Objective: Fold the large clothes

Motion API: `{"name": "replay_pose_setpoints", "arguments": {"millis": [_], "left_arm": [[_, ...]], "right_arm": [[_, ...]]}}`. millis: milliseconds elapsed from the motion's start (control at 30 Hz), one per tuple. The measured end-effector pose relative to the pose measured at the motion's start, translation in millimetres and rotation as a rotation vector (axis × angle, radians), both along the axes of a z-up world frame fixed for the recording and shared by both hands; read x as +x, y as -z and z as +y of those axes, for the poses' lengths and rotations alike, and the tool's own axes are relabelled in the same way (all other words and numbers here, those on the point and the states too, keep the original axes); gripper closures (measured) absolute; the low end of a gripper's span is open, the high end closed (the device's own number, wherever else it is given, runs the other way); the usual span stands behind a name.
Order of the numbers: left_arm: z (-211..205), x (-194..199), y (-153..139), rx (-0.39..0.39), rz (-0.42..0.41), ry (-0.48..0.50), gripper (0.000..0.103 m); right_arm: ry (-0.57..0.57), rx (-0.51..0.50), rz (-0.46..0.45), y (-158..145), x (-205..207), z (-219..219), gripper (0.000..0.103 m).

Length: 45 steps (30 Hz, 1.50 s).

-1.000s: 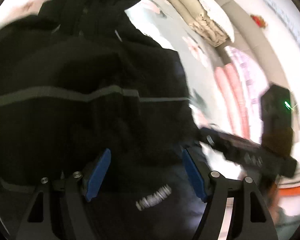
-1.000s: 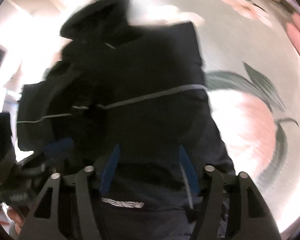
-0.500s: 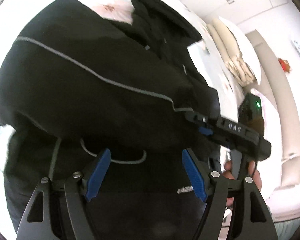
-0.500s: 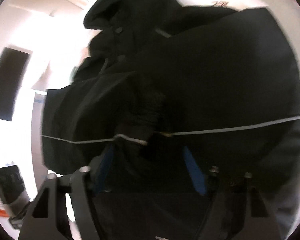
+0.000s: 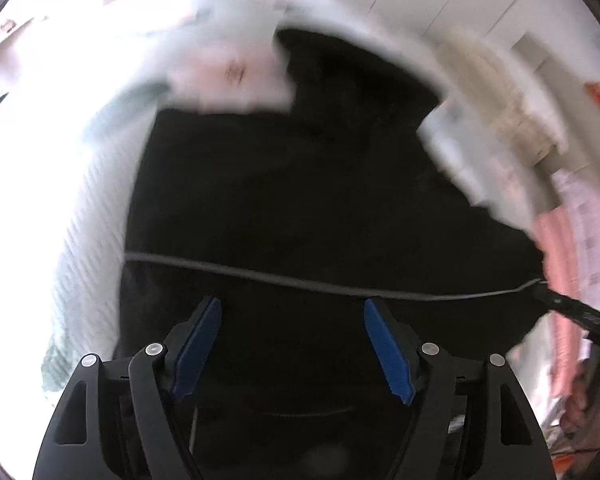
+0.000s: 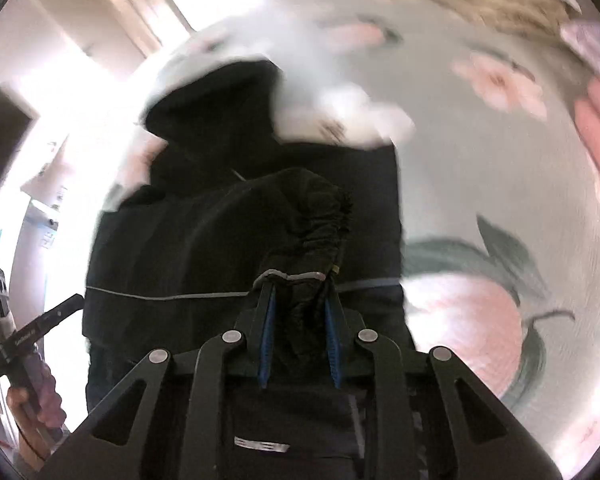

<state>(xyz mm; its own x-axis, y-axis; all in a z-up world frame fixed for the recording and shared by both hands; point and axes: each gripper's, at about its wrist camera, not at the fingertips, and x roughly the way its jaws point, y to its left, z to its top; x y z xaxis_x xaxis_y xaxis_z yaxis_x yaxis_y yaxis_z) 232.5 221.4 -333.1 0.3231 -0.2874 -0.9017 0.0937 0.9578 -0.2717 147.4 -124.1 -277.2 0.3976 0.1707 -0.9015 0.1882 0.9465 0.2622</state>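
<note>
1. The big black jacket (image 6: pixel 236 248) lies on a bed (image 6: pixel 480 168) with a flower cover. I think a sleeve is being folded over the body of the jacket now
2. The right claw (image 6: pixel 298 312) is pinched tight on the sleeve cuff (image 6: pixel 316 224), which looks puffy and crinkled at its stretchy end
3. The left claw (image 5: pixel 292 340) is wide apart above the jacket (image 5: pixel 300 200) and holds nothing
4. Next, I guess the right claw should lay the cuff flat on the jacket and let go, while the left one smooths the cloth
5. The jacket looks soft and thick, with a thin grey stripe (image 5: pixel 340 286) running across it
</note>
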Motion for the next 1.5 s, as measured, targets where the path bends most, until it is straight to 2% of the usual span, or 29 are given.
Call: {"name": "replay_pose_setpoints", "arguments": {"millis": [33, 67, 167, 200, 300, 367, 433, 533, 633, 733, 800, 867, 967, 1000, 1100, 1200, 1367, 1433, 1500], "left_arm": [[-2.0, 4.5, 17.7, 0.017, 0.03, 0.0, 0.029], [-4.2, 6.4, 28.5, 0.033, 0.027, 0.006, 0.03], [-16.2, 6.1, 31.8, 0.119, -0.003, 0.046, 0.029], [-18.4, 5.6, 31.2, 0.138, -0.005, 0.057, 0.029], [-16.6, 4.1, 24.1, 0.141, -0.002, 0.067, 0.029], [-10.9, 1.2, 5.9, 0.133, -0.02, 0.062, 0.03], [-7.5, -1.2, -19.9, 0.119, -0.075, 0.064, 0.03], [-8.4, 0.1, -49.6, 0.071, -0.137, 0.079, 0.029], [-20.5, 14.5, -50.6, 0.04, -0.14, 0.092, 0.029], [-39.3, 24.0, -31.8, 0.036, -0.114, 0.126, 0.03], [-52.5, 31.7, -9.2, 0.032, -0.067, 0.146, 0.03], [-64.2, 32.5, 18.2, 0.082, -0.02, 0.167, 0.03], [-76.4, 24.9, 39.0, 0.186, -0.058, 0.211, 0.028], [-77.5, 24.4, 39.9, 0.19, -0.06, 0.212, 0.027], [-72.4, 26.6, 37.0, 0.158, -0.045, 0.189, 0.026], [-64.3, 21.8, 18.8, 0.12, -0.039, 0.16, 0.026], [-44.0, -2.3, -19.4, 0.101, -0.09, 0.106, 0.026], [-30.7, -5.5, -16.4, 0.085, -0.06, 0.075, 0.026], [-22.0, -1.4, 2.6, 0.127, -0.005, 0.044, 0.027]], "right_arm": [[0.0, -0.003, 0.027, 17.2, 2.3, -1.9, 0.077], [-0.002, -0.015, 0.054, 33.8, 5.5, -3.4, 0.077], [0.013, -0.012, 0.119, 81.9, 12.3, -5.1, 0.074], [0.021, -0.002, 0.116, 86.8, 9.7, -10.1, 0.075], [0.023, 0.008, 0.119, 83.1, 9.6, -11.1, 0.075], [0.012, 0.013, 0.139, 76.7, 8.3, -13.3, 0.072], [0.009, 0.005, 0.136, 57.0, 7.0, -15.0, 0.056], [-0.019, -0.051, 0.048, 13.5, 7.9, -7.1, 0.04], [-0.076, -0.043, -0.017, -6.2, 19.8, 12.8, 0.039], [-0.155, -0.051, -0.022, 3.1, 43.0, 47.9, 0.039], [-0.217, -0.071, -0.012, 20.6, 58.2, 73.0, 0.039], [-0.25, -0.104, 0.025, 45.6, 70.8, 91.4, 0.039], [-0.302, -0.177, 0.133, 93.7, 81.0, 104.4, 0.039], [-0.312, -0.189, 0.106, 99.6, 80.1, 105.3, 0.039], [-0.322, -0.209, 0.099, 100.5, 83.9, 110.2, 0.039], [-0.331, -0.152, 0.104, 93.4, 87.0, 102.6, 0.04], [-0.326, -0.117, 0.035, 49.0, 56.8, 77.6, 0.04], [-0.308, -0.139, 0.042, 46.3, 40.0, 62.6, 0.04], [-0.285, -0.17, 0.083, 60.0, 30.7, 54.8, 0.04]]}}
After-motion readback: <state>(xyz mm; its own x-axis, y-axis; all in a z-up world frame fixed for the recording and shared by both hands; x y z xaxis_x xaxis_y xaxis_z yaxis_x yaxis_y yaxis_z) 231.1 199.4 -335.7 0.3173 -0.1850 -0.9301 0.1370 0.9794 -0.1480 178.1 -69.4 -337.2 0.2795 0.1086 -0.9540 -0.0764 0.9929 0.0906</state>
